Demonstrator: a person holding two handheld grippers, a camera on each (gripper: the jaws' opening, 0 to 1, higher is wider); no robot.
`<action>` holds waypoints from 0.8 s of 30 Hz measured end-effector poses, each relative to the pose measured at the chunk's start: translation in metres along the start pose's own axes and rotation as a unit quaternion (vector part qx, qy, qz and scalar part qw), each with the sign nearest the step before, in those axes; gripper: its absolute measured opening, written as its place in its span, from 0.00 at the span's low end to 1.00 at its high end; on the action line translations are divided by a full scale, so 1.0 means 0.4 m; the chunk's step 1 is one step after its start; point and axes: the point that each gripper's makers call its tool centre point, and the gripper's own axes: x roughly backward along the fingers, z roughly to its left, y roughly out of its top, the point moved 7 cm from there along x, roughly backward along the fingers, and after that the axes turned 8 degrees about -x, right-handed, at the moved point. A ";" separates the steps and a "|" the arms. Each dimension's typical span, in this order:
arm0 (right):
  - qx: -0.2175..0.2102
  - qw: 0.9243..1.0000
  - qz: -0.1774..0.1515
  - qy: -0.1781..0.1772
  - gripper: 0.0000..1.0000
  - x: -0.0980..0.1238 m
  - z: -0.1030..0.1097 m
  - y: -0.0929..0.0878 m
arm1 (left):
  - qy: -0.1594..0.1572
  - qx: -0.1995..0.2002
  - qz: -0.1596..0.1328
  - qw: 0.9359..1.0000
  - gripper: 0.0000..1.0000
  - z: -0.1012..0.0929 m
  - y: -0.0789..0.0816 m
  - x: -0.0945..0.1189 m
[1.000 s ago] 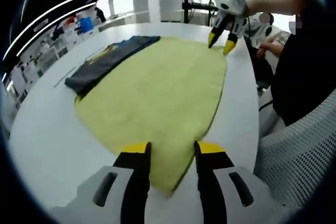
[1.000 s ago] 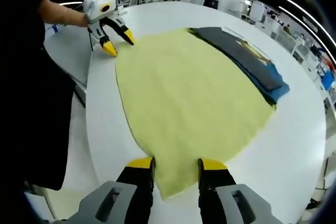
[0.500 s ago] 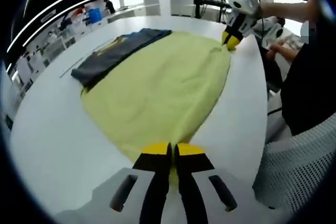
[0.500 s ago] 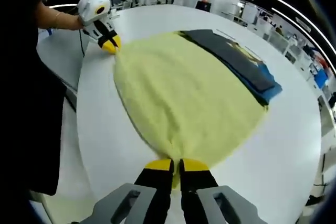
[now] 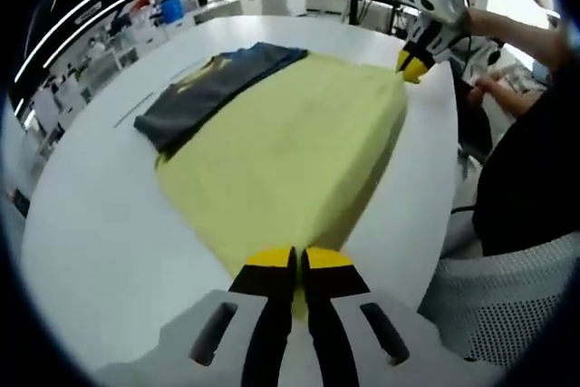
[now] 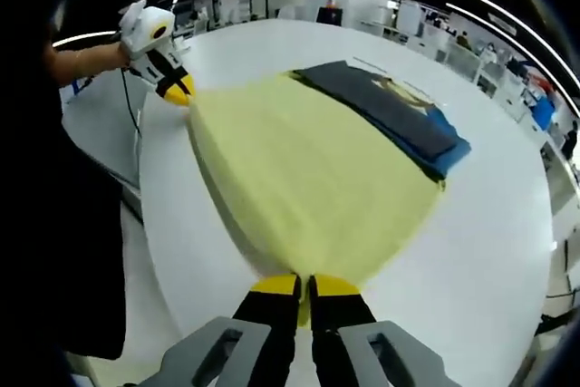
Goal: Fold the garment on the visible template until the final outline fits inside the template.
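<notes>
A big yellow cloth (image 5: pixel 290 147) lies on the round white surface (image 5: pixel 100 224). The left gripper (image 5: pixel 296 260) has its jaws pinched tight on one corner. The right gripper (image 6: pixel 302 285) pinches another corner the same way. A dark folded garment (image 6: pixel 390 111) lies along the cloth's far edge, touching it.

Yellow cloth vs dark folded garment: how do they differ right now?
The yellow cloth is larger, spread open, and pinched at two near corners by the left claw and right claw. The dark garment is smaller, folded, ungripped, partly under the cloth's far edge. Both are on the white table.
</notes>
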 end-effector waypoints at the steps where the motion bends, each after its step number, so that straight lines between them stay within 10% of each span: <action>1: 0.001 1.000 -0.002 -0.002 0.00 0.006 0.002 0.006 | 0.002 0.001 0.002 1.000 0.01 0.001 0.006 0.009; 24: -0.040 0.999 0.018 0.009 0.00 0.112 0.048 0.043 | -0.007 0.029 0.032 0.999 0.01 -0.030 0.060 0.123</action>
